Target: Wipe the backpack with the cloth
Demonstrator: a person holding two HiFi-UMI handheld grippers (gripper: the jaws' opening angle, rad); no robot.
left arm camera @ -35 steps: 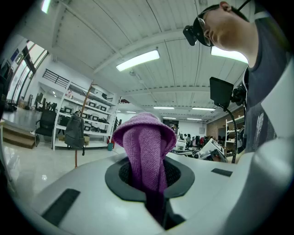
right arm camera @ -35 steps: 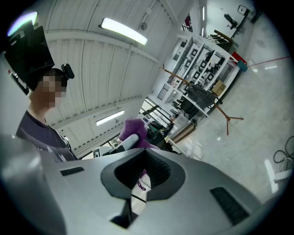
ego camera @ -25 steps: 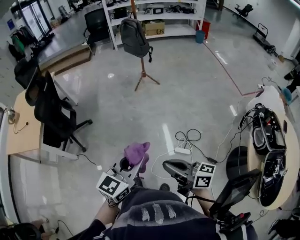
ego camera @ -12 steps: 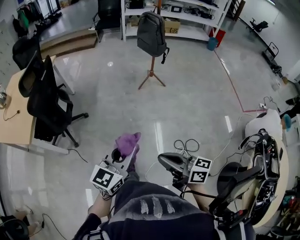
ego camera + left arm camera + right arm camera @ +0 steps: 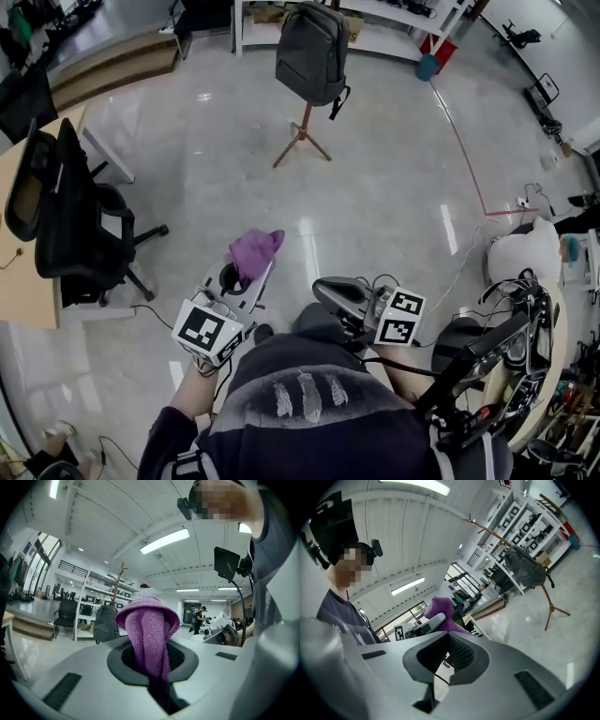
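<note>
Fingers of the left gripper pinched on the purple knitted cloth, right gripper's closed and empty: walk up to the far-off hanging grey fabric backpack before wiping.

The lower end of the cloth runs down into the slot between the jaws of my left tool. How deep it sits there cannot be read. In the head view my torso covers the near ends of the left tool and of my right tool. Well ahead of both tools, the backpack is cut off at its top by the upper edge. The items on the shelf behind it are too small to identify.
</note>
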